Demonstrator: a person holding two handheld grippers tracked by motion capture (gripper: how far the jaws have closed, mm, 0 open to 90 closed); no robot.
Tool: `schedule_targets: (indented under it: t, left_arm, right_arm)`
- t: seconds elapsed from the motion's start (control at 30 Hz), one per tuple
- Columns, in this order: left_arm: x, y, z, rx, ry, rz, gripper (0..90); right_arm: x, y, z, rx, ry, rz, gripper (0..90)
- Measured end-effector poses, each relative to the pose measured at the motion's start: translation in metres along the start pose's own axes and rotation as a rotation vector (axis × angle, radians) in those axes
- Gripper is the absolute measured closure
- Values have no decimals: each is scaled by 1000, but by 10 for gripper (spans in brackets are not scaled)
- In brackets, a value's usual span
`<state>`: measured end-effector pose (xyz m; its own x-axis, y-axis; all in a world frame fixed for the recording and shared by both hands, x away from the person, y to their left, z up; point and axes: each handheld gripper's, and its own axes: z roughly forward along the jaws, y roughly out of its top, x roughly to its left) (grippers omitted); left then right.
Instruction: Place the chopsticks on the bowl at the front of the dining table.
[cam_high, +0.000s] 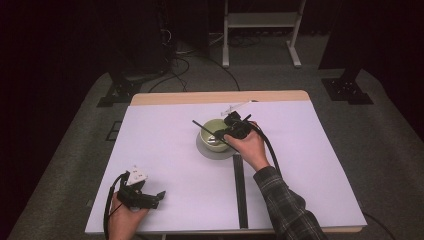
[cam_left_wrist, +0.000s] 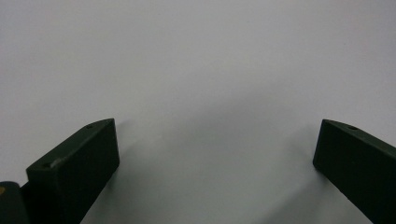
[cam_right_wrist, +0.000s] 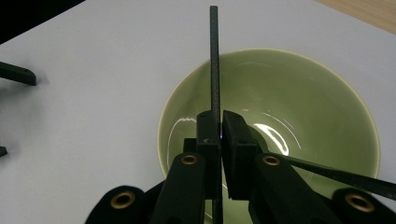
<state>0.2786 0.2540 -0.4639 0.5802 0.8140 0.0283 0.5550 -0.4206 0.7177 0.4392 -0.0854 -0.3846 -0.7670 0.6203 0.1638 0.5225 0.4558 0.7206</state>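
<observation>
The right gripper (cam_right_wrist: 219, 135) hung over the near rim of the green bowl (cam_right_wrist: 299, 88), its jaws pinched tight on a thin black stick (cam_right_wrist: 214, 56) that ran up across the bowl's mouth — a second black stick (cam_right_wrist: 341, 175) lay slanting inside the bowl. Well away from the bowl toward the table's near left corner, the left gripper (cam_left_wrist: 215, 149) rested over the bare white table (cam_left_wrist: 196, 60) — jaws spread wide, holding nothing.

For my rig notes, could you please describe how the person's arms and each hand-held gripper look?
Both are black: the left hand-held gripper carries a white marked block, and the right hand-held gripper has brass-coloured rivets. Each trails a black cable. The right arm wears a dark plaid sleeve.
</observation>
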Motion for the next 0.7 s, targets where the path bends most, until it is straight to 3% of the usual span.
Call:
schedule_targets:
  t: [0.7]
  left_arm:
    - [0, 0, 0, 0, -1, 0, 0]
  right_arm:
    - [0, 4, 9, -5, -6, 9, 850]
